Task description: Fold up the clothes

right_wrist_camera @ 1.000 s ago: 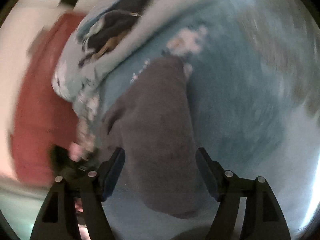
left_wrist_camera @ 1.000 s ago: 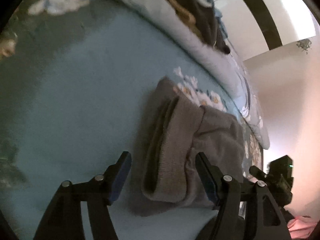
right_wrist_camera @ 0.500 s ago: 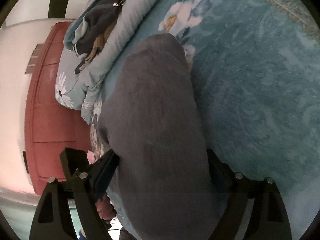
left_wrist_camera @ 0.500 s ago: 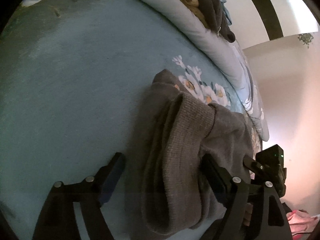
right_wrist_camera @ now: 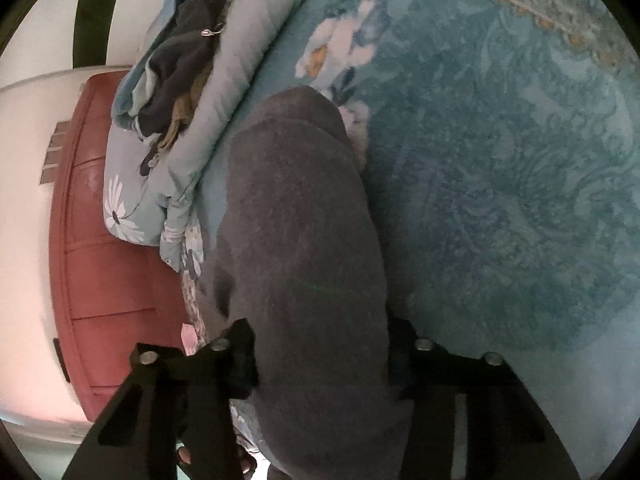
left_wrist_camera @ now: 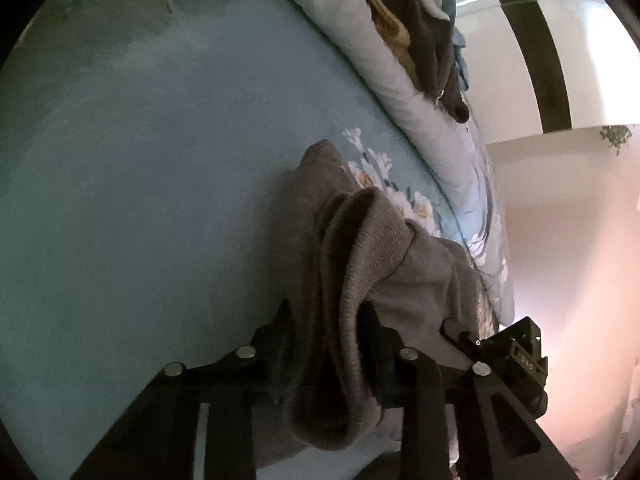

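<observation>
Grey-brown ribbed knit garment [left_wrist_camera: 360, 264] lies bunched on the teal plush bed cover [left_wrist_camera: 140, 160]. Left gripper [left_wrist_camera: 326, 332] clamped on its ribbed hem fold; right gripper [right_wrist_camera: 320, 344] straddles its fuzzy rounded bulk [right_wrist_camera: 296, 232], fingers pressing both sides.

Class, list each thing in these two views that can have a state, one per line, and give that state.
Left gripper: shut on the grey sweater's ribbed edge.
Right gripper: fingers either side of the sweater; whether it is clamped cannot be told.
Grey sweater: folded into a long bundle on the bed.
Quilt: rolled up along the bed's edge.
Pile of clothes: unfolded, heaped on the quilt.
</observation>
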`<control>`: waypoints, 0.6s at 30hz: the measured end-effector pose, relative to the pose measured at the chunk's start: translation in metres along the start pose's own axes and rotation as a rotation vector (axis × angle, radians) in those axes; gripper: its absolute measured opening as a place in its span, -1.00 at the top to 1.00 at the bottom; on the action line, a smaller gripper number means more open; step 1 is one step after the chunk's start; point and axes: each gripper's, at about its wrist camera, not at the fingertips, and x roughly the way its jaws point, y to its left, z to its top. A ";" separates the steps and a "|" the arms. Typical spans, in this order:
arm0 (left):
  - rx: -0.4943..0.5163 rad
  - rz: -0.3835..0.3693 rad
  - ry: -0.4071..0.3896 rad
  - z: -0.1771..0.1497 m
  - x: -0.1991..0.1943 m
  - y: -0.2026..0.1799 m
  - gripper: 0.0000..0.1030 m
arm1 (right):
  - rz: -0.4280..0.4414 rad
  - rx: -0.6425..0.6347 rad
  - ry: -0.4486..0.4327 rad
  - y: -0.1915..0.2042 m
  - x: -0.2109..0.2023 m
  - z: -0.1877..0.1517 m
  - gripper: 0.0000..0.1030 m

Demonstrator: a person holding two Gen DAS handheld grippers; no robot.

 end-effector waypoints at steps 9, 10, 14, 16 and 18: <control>0.082 -0.064 -0.014 -0.051 -0.039 -0.060 0.38 | 0.026 -0.150 -0.064 0.037 -0.084 -0.019 0.12; 0.098 -0.070 -0.016 -0.055 -0.043 -0.068 0.38 | 0.031 -0.161 -0.075 0.039 -0.095 -0.022 0.12; 0.200 -0.082 -0.002 -0.077 -0.047 -0.119 0.38 | 0.048 -0.209 -0.122 0.045 -0.143 -0.029 0.12; 0.244 -0.092 0.013 -0.088 -0.043 -0.144 0.38 | 0.054 -0.224 -0.147 0.043 -0.172 -0.032 0.12; 0.285 -0.106 0.034 -0.100 -0.035 -0.168 0.38 | 0.057 -0.226 -0.167 0.033 -0.202 -0.034 0.12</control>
